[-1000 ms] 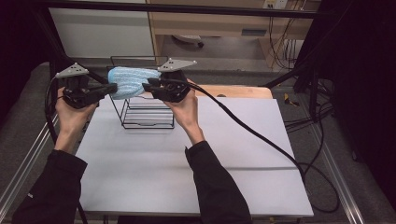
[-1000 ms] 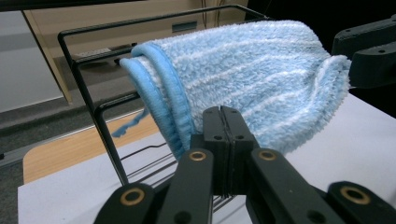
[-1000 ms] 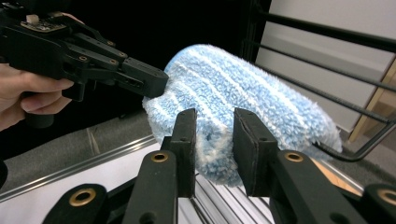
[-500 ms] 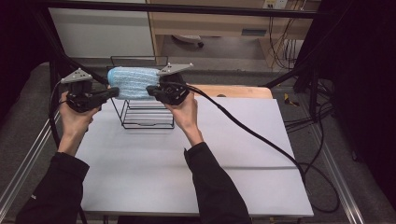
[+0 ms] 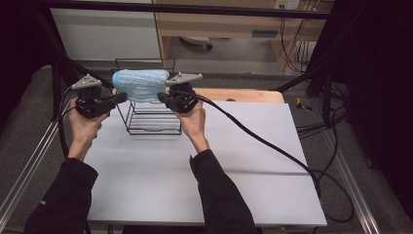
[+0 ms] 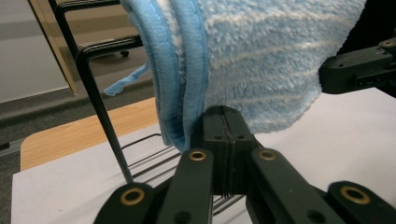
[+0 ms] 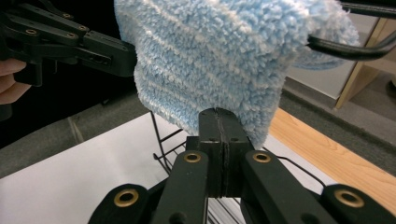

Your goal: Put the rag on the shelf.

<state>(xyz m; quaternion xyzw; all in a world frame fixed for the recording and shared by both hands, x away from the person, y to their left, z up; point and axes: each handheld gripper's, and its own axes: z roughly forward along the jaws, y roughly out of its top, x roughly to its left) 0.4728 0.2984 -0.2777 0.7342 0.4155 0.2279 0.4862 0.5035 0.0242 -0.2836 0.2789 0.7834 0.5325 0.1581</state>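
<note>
A fluffy light-blue towel (image 5: pixel 140 84) hangs over the top bar of a black wire rack (image 5: pixel 153 119) at the back of the white table (image 5: pixel 195 185). My left gripper (image 5: pixel 122 99) is at the towel's left lower edge and my right gripper (image 5: pixel 163 97) at its right lower edge. In the left gripper view the jaws (image 6: pixel 229 116) stand pressed together, with the towel's (image 6: pixel 261 60) hemmed edge just beside and above the tips. In the right gripper view the jaws (image 7: pixel 218 116) are also shut, right under the towel's (image 7: pixel 219 60) hanging corner. I see no cloth between either pair.
A wooden board (image 5: pixel 243 95) lies along the table's far edge, right of the rack. The right gripper's thick black cable (image 5: pixel 263 141) trails across the table to the right. Metal frame rails (image 5: pixel 29 161) run along both sides.
Both hands have sunk a little at the rack's sides. The towel has stayed over the rack's top.
</note>
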